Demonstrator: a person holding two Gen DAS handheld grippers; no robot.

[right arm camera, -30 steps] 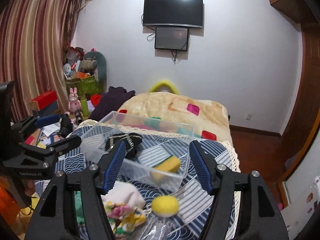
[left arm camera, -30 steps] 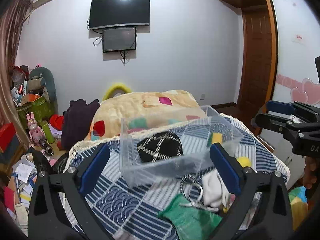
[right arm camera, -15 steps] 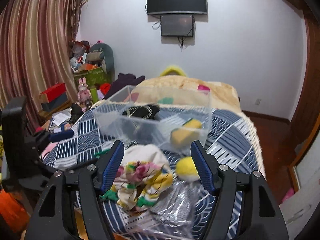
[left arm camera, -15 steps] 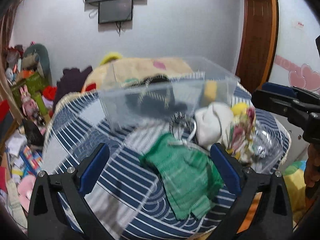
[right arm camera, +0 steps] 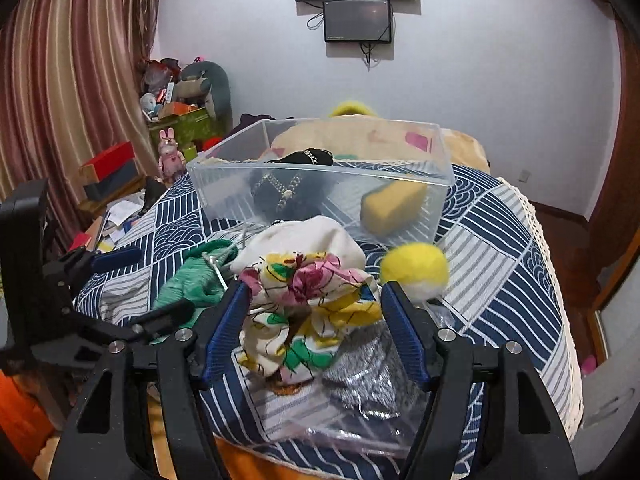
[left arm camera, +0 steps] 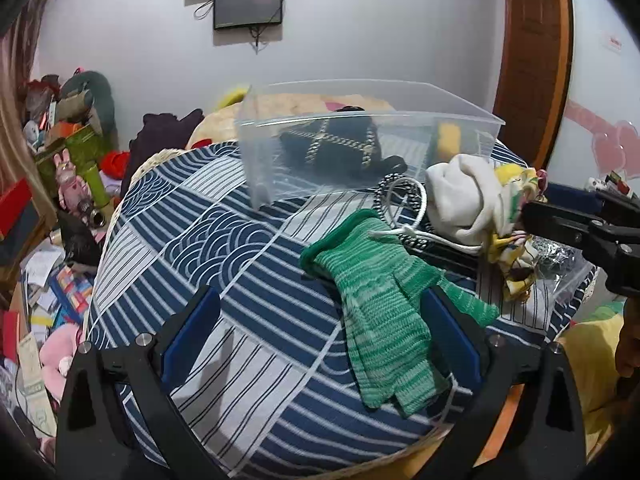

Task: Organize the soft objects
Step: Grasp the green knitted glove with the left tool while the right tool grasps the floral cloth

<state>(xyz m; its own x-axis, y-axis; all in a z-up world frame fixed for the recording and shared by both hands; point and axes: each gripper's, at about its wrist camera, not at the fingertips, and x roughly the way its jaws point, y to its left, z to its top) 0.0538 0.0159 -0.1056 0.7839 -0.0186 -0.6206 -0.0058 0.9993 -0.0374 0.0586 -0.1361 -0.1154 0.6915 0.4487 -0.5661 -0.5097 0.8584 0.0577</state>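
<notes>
Right hand-held gripper [right arm camera: 314, 334] open, fingers straddling floral cloth [right arm camera: 304, 308] on the bed [right arm camera: 516, 280]. Left hand-held gripper [left arm camera: 320, 332] open beside green glove [left arm camera: 380, 312]. Clear bin [right arm camera: 320, 184] behind holds black pouch [right arm camera: 280, 188] and yellow sponge [right arm camera: 392, 208].

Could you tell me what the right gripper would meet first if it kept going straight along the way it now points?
Most likely the floral cloth, which already lies between the open fingers of the right gripper. Behind it sit the white cloth and then the clear bin, though depth is hard to judge.
</notes>
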